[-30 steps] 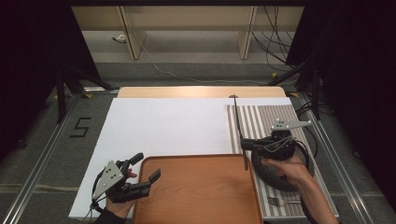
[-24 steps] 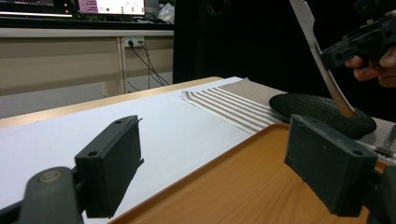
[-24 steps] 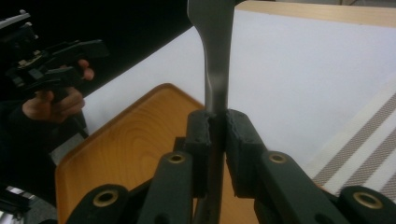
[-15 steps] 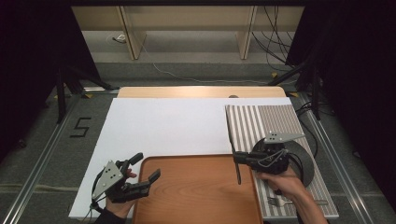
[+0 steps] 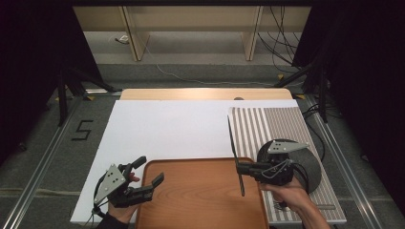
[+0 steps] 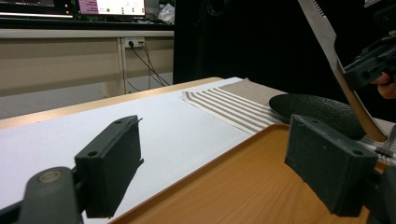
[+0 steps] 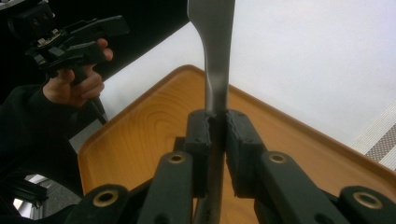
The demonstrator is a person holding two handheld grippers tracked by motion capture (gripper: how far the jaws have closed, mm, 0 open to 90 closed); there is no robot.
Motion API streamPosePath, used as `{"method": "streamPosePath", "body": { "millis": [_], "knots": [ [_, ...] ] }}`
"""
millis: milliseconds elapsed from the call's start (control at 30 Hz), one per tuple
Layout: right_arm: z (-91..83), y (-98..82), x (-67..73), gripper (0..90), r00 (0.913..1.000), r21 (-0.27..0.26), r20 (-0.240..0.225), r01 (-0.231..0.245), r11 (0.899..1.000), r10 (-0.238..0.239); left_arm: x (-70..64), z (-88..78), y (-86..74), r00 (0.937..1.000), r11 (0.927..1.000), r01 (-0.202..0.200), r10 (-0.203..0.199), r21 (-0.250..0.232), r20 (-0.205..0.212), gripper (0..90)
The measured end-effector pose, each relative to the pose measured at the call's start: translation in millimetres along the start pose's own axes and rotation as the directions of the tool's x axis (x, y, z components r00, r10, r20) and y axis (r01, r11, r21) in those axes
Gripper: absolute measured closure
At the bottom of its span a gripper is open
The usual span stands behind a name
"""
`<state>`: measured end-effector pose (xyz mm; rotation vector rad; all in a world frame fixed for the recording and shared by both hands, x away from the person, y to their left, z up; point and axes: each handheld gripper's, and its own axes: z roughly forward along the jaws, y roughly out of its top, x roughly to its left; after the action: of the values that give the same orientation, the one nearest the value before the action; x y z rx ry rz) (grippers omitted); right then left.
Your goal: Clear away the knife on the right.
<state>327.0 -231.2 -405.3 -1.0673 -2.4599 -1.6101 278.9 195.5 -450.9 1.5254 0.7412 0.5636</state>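
- Resting at the near left corner of the white table top [image 5: 162, 129], the left gripper [image 5: 148, 175] has its jaws spread wide with nothing between them; one jaw reaches over the left rim of the wooden tray [image 5: 200, 200].
- From the left gripper view, those two black jaws stand well apart, one over the white table top [image 6: 84, 135] and the other over the wooden tray [image 6: 224, 186]; this view alone shows the serrated edge near the knife [image 6: 327, 42] tip and the low side profile of the dark round plate [image 6: 317, 109] on the striped mat [image 6: 229, 105].
- Seen from the high view, the knife [image 5: 235, 157] runs thin and nearly edge-on, crossing the far right corner of the tray, with its tip towards the far edge of the table.
- Close up in the right gripper view, the jaws are closed tight on the knife [image 7: 212, 56] at its middle, over the wooden tray [image 7: 140, 144]; the left gripper [image 7: 70, 35] shows farther off, held in a hand.
- On the right, the high view shows the right gripper [image 5: 250, 168] held above the tray's right rim, beside the dark round plate [image 5: 305, 164], which lies on the striped mat [image 5: 267, 124] along the right edge of the table.
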Motion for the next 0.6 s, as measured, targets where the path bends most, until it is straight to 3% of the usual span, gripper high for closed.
{"method": "streamPosePath", "body": {
  "millis": [600],
  "knots": [
    [-0.5, -13.3, 12.6, 80.7, 0.9994, 0.044, 0.033, -0.011, 0.999, 0.009, -0.3, -0.9, -0.2, 1.0000, 1.0000, -0.001, 0.001, 0.002, -0.006, 17.8]
  ]
}}
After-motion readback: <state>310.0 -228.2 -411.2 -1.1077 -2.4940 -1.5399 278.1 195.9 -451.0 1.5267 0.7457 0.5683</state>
